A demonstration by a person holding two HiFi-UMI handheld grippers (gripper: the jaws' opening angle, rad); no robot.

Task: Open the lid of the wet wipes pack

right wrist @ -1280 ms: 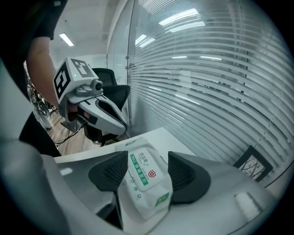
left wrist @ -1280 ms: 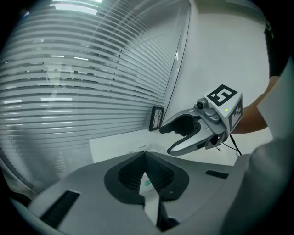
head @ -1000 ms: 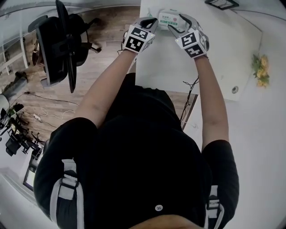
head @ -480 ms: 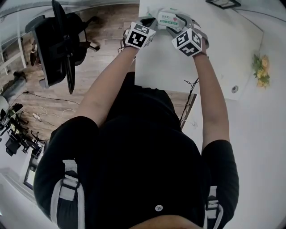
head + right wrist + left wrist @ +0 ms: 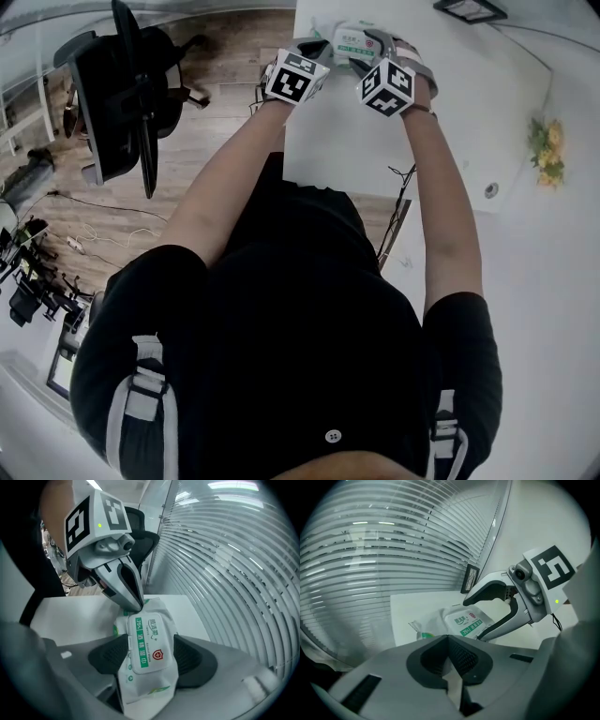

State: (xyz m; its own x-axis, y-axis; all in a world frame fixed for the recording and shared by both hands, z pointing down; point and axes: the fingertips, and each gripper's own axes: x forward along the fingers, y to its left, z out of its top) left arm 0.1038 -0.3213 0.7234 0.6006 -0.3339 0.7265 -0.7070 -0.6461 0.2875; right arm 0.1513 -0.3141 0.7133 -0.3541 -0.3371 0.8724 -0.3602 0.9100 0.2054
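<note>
While both forearms reach straight to the top of the head view, the left gripper (image 5: 315,47) and the right gripper (image 5: 371,49) tilt downward side by side over the white table (image 5: 469,103). Between them, near the table's left edge at the top of the frame, is the wipes pack (image 5: 140,686), its lid (image 5: 149,641) flat and closed. The right jaws stand wide and have just been opening, with the pack between their pads. The left jaws are pressed together, their tip touching the pack's far end.
</note>
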